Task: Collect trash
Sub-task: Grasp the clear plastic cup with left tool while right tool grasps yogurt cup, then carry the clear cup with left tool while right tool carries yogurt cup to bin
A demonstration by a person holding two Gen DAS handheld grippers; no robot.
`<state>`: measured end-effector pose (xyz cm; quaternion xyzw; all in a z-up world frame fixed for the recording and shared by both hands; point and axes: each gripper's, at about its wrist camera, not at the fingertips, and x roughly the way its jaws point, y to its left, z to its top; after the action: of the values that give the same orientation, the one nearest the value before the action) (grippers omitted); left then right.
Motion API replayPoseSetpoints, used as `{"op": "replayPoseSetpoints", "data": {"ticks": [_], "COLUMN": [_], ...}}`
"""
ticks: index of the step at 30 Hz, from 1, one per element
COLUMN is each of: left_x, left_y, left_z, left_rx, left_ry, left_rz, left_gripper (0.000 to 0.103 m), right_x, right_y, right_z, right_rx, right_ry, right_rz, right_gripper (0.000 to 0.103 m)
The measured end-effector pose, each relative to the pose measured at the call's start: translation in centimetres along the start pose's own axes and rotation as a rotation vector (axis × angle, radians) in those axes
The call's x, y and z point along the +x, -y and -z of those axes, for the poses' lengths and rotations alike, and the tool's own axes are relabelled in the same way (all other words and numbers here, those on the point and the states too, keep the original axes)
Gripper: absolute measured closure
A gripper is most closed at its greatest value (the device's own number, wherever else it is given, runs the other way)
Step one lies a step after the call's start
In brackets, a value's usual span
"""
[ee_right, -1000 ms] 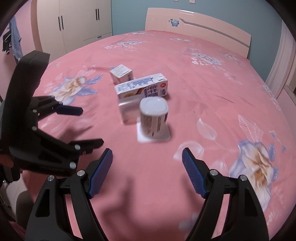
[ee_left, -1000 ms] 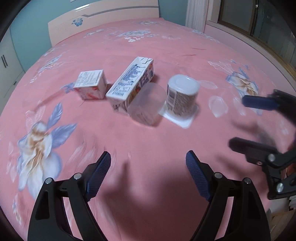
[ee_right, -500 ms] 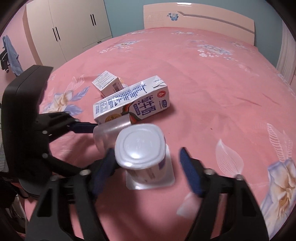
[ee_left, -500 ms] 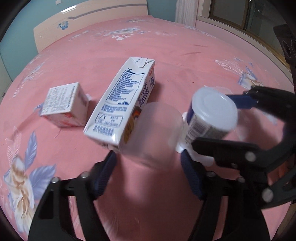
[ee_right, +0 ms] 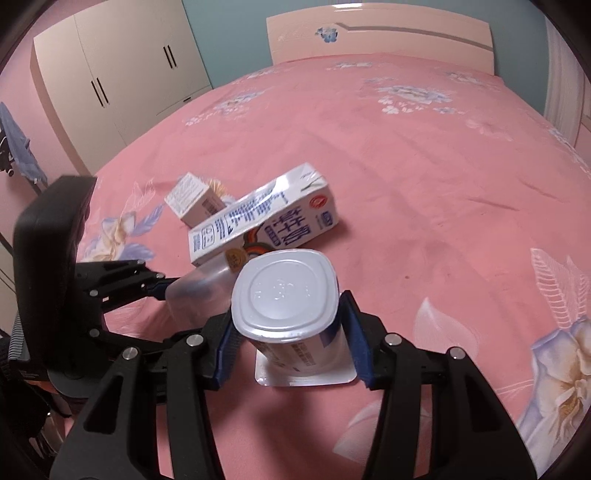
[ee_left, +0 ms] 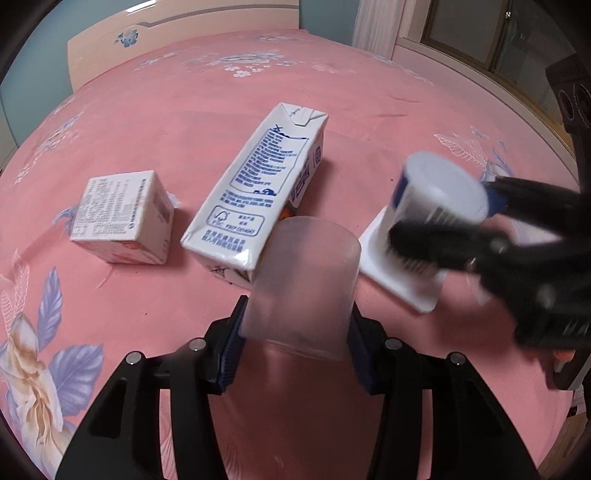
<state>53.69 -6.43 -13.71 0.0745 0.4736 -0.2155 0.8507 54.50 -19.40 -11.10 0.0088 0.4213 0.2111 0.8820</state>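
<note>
On the pink floral bed, my left gripper is shut on a clear plastic cup, standing upside down; it also shows in the right wrist view. My right gripper is shut on an upside-down white yogurt cup, which tilts and whose square rim rests on the sheet; it shows in the left wrist view too. A long white milk carton lies just behind the clear cup. A small white box lies to its left.
The bed's headboard is at the far end. A wardrobe stands left of the bed and a window lies to the right. The pink sheet stretches beyond the carton.
Both grippers moved forward to the cups and closed: the left on the clear cup, the right on the yogurt cup, which has tilted.
</note>
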Motion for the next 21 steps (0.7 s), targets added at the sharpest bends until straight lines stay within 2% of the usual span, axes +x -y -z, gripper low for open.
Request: {"op": "replayPoseSetpoints", "data": {"ticks": [6,10,21], "left_x": [-3.2,-6.7,-20.2], "left_y": [0.9,1.7,5.6], "left_z": [0.4,0.6,3.1], "left_rx": [0.008,0.016,0.027], "left_ry": [0.034,0.072,0.206], "left_rz": [-0.022,-0.049,-0.144], "left_gripper": [0.051,0.051,0.051], "right_x": [-3.2,-6.4,-18.3], "right_y": [-0.2,-1.0,-5.9], "right_z": [-0.1,-0.2,0.8], "right_rx": [-0.003,-0.014,-0.079], "right_ry": [0.034,0.064,0.196], "right_rz": [0.026,0.037,0.051], "right_gripper": [0.051,0.051,0.051]}}
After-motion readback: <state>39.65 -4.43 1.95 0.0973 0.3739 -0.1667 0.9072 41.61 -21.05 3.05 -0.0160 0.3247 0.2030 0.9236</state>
